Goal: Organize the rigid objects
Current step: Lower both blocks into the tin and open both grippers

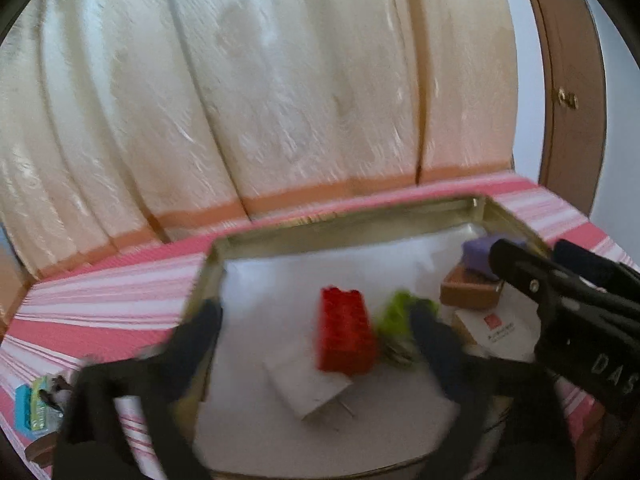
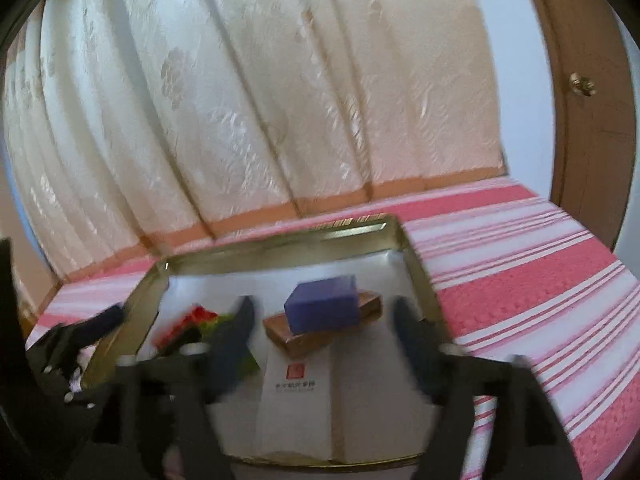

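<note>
A shallow gold-rimmed metal tray (image 1: 256, 240) (image 2: 280, 242) lies on a pink-striped cloth. In it are a red toy brick (image 1: 346, 332) (image 2: 192, 320), a green brick (image 1: 396, 314), a purple block (image 2: 324, 304) (image 1: 476, 258) lying on a brown box (image 2: 316, 336) (image 1: 468, 290), a white box with a red seal (image 2: 296, 392) (image 1: 500, 330), and a small white box (image 1: 308, 388). My left gripper (image 1: 316, 344) is open and empty around the red brick. My right gripper (image 2: 324, 340) is open and empty, its fingers to either side of the purple block and brown box.
A cream curtain (image 2: 248, 100) hangs behind the table. A brown wooden door (image 2: 592, 120) stands at the right. A small blue and green packet (image 1: 32, 408) lies on the striped cloth (image 2: 520, 280) left of the tray.
</note>
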Action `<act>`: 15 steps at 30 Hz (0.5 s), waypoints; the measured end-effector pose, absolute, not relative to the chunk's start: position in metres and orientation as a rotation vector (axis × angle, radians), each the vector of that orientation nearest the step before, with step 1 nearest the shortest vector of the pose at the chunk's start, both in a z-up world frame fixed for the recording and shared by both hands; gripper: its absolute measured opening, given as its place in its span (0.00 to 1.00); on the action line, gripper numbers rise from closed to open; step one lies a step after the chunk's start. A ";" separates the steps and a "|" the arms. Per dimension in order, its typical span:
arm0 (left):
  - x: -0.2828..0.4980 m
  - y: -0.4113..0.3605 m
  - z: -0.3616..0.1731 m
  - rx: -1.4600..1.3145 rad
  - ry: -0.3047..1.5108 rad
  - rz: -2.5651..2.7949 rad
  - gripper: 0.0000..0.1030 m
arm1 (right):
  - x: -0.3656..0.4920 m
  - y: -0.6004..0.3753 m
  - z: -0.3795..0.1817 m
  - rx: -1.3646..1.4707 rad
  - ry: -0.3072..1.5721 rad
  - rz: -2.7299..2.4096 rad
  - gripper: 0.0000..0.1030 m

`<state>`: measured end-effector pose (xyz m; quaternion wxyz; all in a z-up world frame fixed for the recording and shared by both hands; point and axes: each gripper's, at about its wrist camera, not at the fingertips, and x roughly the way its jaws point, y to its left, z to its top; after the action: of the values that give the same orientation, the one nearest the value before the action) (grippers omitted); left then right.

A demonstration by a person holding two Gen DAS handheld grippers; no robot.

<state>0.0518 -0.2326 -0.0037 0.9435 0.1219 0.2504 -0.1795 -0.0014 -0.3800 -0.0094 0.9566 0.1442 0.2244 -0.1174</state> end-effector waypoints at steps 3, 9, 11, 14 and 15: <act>0.038 -0.230 0.002 0.247 0.437 -0.387 1.00 | -0.011 -0.381 -0.002 0.289 0.376 -0.262 0.81; 0.035 -0.224 0.003 0.245 0.443 -0.410 1.00 | -0.012 -0.385 0.000 0.296 0.351 -0.300 0.81; 0.033 -0.218 0.004 0.227 0.444 -0.419 1.00 | -0.015 -0.386 0.001 0.305 0.332 -0.311 0.81; 0.035 -0.212 0.005 0.198 0.454 -0.414 1.00 | -0.027 -0.387 0.006 0.299 0.256 -0.354 0.81; 0.036 -0.209 0.005 0.187 0.458 -0.413 1.00 | -0.030 -0.387 0.007 0.296 0.238 -0.365 0.81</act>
<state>0.0358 -0.2092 0.0051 0.9486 0.0916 0.2251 -0.2029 -0.0305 -0.3872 0.0074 0.9655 0.1462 0.1177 -0.1804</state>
